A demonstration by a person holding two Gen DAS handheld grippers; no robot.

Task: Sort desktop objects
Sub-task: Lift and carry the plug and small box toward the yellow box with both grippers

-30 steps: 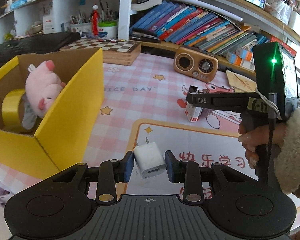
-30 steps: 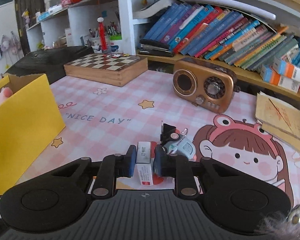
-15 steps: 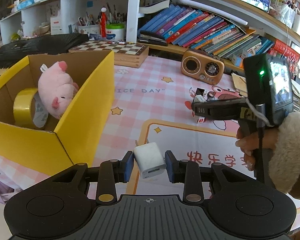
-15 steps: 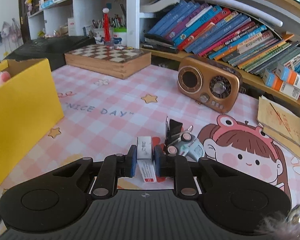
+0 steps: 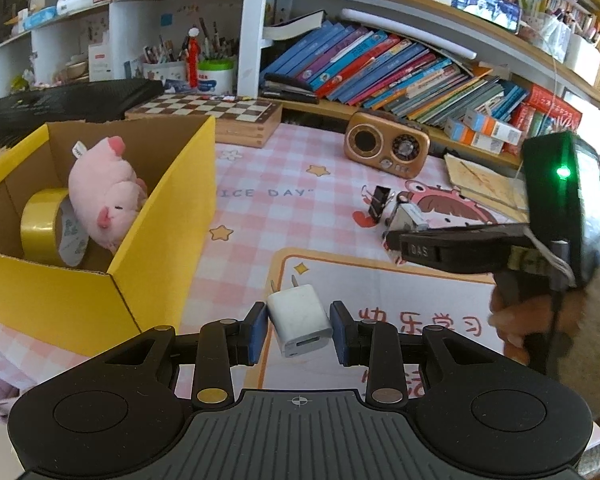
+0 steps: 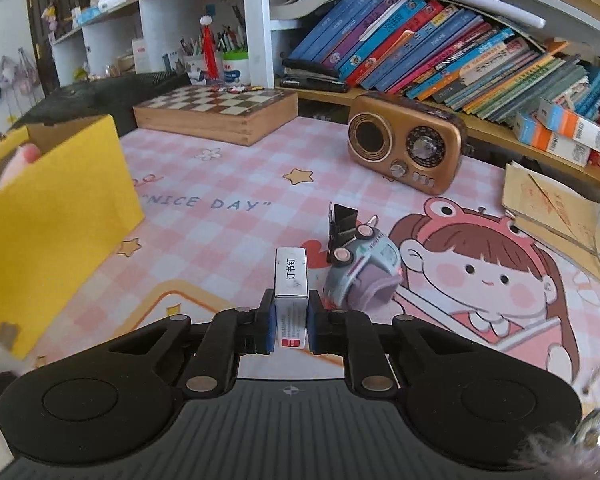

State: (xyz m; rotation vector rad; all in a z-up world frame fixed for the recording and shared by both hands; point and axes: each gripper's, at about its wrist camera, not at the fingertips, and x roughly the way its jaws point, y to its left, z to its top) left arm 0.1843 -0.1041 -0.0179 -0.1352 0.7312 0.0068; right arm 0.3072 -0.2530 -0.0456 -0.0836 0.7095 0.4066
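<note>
The left gripper (image 5: pixel 299 327) clamps a white charger (image 5: pixel 300 320) between its blue pads, prongs pointing away, so the plug can be carried without catching. It hangs above the mat (image 5: pixel 260 216), just beside the near corner of the yellow box (image 5: pixel 168 240), which looks like the sorting bin: a pink plush (image 5: pixel 104 192) and a tape roll (image 5: pixel 46 220) already lie inside it, leaning on each other.

The right gripper (image 6: pixel 291 322) is closed on a small staple box (image 6: pixel 291 300), gripped across its narrow sides with the long axis running forward, a hold that keeps the carton from twisting. It appears lifted off the mat. A toy car (image 6: pixel 364 276) lies tipped on its side just right of it, with a black binder clip (image 6: pixel 342 222) standing behind; both are left to sort.

Likely both held items go into the yellow box next; the charger is nearer.
</note>
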